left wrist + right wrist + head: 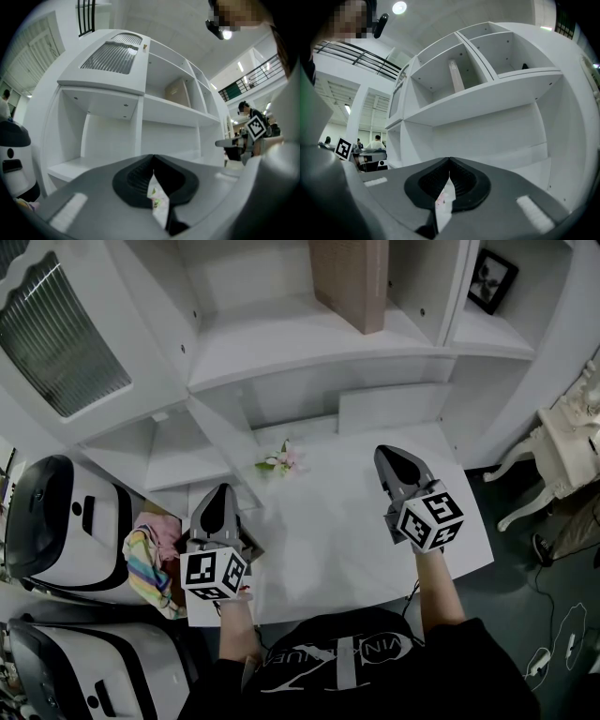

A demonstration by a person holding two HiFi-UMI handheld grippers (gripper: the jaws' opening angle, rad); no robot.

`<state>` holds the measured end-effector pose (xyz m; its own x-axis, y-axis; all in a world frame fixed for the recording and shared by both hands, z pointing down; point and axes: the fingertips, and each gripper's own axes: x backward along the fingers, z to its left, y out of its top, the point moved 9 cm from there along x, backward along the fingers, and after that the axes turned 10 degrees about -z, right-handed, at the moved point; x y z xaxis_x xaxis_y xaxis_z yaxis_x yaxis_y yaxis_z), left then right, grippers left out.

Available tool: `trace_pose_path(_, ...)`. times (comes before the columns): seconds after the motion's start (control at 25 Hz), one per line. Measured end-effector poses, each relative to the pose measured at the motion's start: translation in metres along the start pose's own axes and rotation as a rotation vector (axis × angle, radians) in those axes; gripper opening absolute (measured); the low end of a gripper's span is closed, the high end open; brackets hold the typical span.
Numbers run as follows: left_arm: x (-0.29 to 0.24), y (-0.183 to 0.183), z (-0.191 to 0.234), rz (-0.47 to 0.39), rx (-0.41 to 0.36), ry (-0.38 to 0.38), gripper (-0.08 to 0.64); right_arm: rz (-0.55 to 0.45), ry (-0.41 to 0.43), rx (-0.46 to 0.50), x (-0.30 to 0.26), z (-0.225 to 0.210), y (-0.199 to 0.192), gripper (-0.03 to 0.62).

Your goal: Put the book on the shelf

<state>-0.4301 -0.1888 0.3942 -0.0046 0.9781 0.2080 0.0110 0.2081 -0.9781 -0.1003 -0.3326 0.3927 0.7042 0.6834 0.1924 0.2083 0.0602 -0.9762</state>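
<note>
White table (337,549) on dark floor (511,563); perhaps an ornate white chair (562,451) alongside.

The person wears a black top (375,681) with a pale grey emblem and lettering (328,657) across the chest; its sleeves leave the forearms bare. The left gripper (222,491) and the right gripper (384,454) look alike: smooth grey shells taper to a narrow point at the jaws, which are lined inside with black ribbed pads (133,180). A pale rectangular strip (533,211) marks each shell. Behind the jaws sits a white marker cube (431,518) printed with black squares.
</note>
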Motion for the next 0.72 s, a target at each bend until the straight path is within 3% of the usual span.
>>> trace_pose_path(0.72,-0.0043,0.004,-0.0003,-0.013,0.001,-0.006,0.0,-0.003,-0.008,-0.001,-0.0002,-0.0027,0.0001,0.008)
